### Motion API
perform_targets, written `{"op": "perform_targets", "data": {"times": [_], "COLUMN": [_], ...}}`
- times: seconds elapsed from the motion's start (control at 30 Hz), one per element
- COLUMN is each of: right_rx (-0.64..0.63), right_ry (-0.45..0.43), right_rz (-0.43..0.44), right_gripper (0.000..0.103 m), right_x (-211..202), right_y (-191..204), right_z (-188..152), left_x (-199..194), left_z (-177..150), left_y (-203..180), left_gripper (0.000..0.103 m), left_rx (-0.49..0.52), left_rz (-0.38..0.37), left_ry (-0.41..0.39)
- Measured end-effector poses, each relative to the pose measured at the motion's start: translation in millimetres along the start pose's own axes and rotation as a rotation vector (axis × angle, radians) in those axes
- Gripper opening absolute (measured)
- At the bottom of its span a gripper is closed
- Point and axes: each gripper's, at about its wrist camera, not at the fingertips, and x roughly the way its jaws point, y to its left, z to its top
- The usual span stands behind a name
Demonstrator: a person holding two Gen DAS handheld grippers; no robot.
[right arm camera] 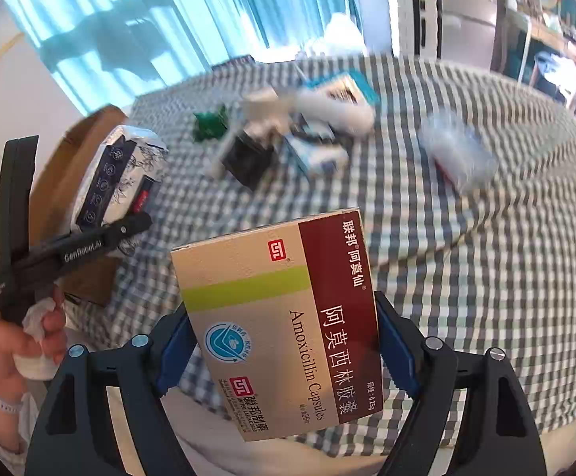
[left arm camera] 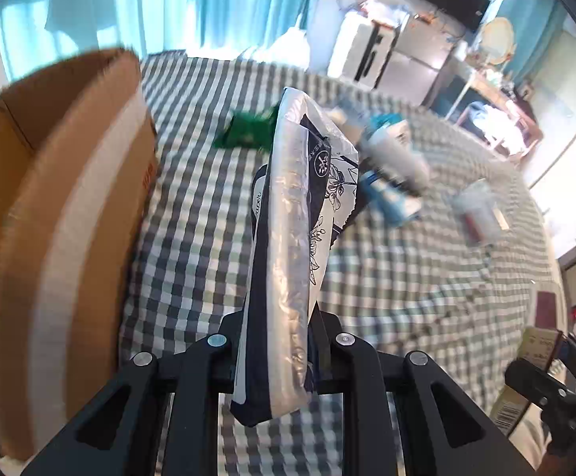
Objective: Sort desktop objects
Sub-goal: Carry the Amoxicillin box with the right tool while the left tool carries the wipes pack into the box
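Both hands loaded, mid-sort. Left hand-held gripper point(left arm camera: 278, 341) is clenched on a soft plastic-wrapped tissue pack, navy and white with a floral print point(left arm camera: 293, 238); pack stands up between the fingers, clear of the checked cloth on the table point(left arm camera: 192, 206). Right hand-held gripper point(right arm camera: 284, 341) grasps a tan and maroon cardboard medicine box marked "Amoxicillin Capsules" point(right arm camera: 288, 329) across its width, blue pads point(right arm camera: 397, 341) against both long edges, box held above the near table edge.

Step, as I read it: carry phase, drop-off pending. The open brown cardboard carton point(left arm camera: 61, 214) sits just left of the tissue pack, so that looks like the pack's bin. Next move calls for swinging the left gripper over the carton rim and letting go only once the pack is past the flap. Where the medicine box belongs I can't tell.

Remaining pile mid-table: a green crumpled wrapper point(right arm camera: 210, 123), a white cylindrical bottle point(right arm camera: 335, 111), a blue and white box point(right arm camera: 315, 150), a clear plastic piece point(right arm camera: 458, 150).

Hard to read: heavy motion blur over that pile, so labels and exact contacts are unclear. Carton interior is hidden in both views. The left gripper's fingertips are covered by the pack.
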Motion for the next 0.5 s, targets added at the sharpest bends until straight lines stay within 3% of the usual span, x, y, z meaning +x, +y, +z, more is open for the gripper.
{"op": "perform_targets", "data": {"times": [0.17, 0.33, 0.5], "right_rx": [-0.020, -0.015, -0.060], "right_ry": [-0.081, -0.147, -0.192], "right_rz": [0.010, 0.053, 0.138], "right_gripper": [0.081, 0.081, 0.081], "right_x": [-38, -71, -86], "right_y": [31, 68, 119], "right_z": [14, 40, 66], "left_x": [-54, -118, -155], "left_z": [21, 41, 50], "left_y": [-4, 22, 60], "left_gripper": [0.020, 0.020, 0.020], "left_rx": [0.063, 0.025, -0.007], "left_rz": [0.024, 0.006, 0.052], "left_ry": [-0.068, -0.160, -0.224]}}
